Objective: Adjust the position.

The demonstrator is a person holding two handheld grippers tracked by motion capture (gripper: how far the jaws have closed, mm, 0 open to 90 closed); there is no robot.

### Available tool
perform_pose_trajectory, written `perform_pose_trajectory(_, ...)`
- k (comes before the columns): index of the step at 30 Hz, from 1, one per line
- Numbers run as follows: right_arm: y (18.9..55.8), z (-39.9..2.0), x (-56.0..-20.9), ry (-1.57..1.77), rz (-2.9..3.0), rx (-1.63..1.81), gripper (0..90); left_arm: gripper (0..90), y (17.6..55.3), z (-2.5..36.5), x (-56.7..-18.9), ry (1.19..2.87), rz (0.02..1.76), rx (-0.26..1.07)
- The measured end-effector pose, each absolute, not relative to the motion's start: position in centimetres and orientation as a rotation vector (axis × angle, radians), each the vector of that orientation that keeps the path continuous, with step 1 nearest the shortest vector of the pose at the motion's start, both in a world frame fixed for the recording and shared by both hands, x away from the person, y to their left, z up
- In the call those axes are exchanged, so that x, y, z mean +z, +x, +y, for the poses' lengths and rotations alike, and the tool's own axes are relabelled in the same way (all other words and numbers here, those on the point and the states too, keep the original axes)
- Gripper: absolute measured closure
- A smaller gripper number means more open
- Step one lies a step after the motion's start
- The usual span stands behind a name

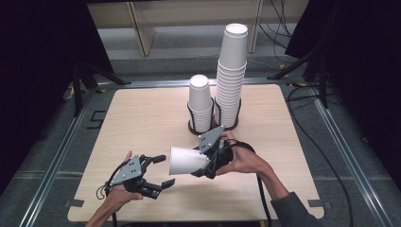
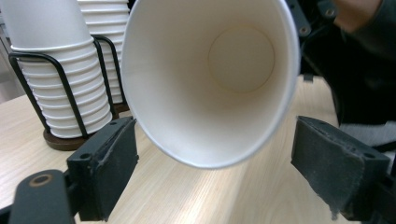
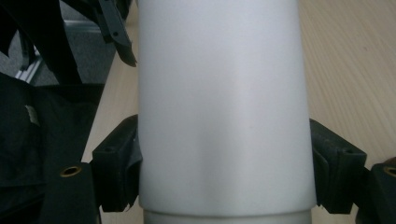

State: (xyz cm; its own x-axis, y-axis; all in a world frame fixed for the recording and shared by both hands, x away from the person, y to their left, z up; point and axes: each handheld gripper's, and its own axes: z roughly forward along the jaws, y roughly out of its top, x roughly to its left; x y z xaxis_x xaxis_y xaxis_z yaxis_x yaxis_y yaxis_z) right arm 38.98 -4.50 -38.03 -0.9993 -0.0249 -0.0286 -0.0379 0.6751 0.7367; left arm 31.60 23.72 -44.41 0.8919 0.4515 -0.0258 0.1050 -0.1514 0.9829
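Observation:
A white paper cup [image 1: 185, 161] lies level above the table, its mouth toward the left, and my right gripper [image 1: 202, 163] is shut on its base end. In the right gripper view the cup's wall [image 3: 224, 93] sits pressed between both pads [image 3: 116, 168]. My left gripper [image 1: 164, 170] stands open just left of the cup's rim, jaws wide apart. In the left gripper view I look straight into the cup's mouth [image 2: 210, 84], which hangs ahead of the jaws without touching the pads [image 2: 109, 158].
Behind the grippers a black wire holder [image 1: 213, 126] carries a short stack of cups [image 1: 200, 106] and a tall stack [image 1: 231, 71]. Both stacks [image 2: 56, 79] stand at the upper left of the left gripper view. The wooden table [image 1: 142, 113] ends near the hands.

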Motion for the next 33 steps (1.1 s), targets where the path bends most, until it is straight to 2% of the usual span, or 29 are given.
perform_pose_trajectory(6,39.1,-4.4,-38.0,-0.061,2.823,1.347,24.5,14.2,31.8,23.8,-44.3,1.629,0.481,0.244)
perform_pose_trajectory(10,38.7,-4.2,-38.3,-0.020,2.846,1.397,24.4,13.9,31.9,23.9,-44.1,1.614,0.508,0.239)
perform_pose_trajectory(17,38.8,-3.6,-38.6,-0.081,2.827,1.454,24.4,5.2,31.8,23.4,-44.2,1.603,0.546,0.224)
perform_pose_trajectory(22,38.7,-3.3,-38.7,-0.103,2.813,1.471,24.4,3.5,31.6,23.2,-43.9,1.579,0.537,0.239)
perform_pose_trajectory(33,38.5,-2.4,-39.7,-0.097,2.850,1.512,24.3,4.8,31.6,23.4,-43.8,1.527,0.520,0.235)
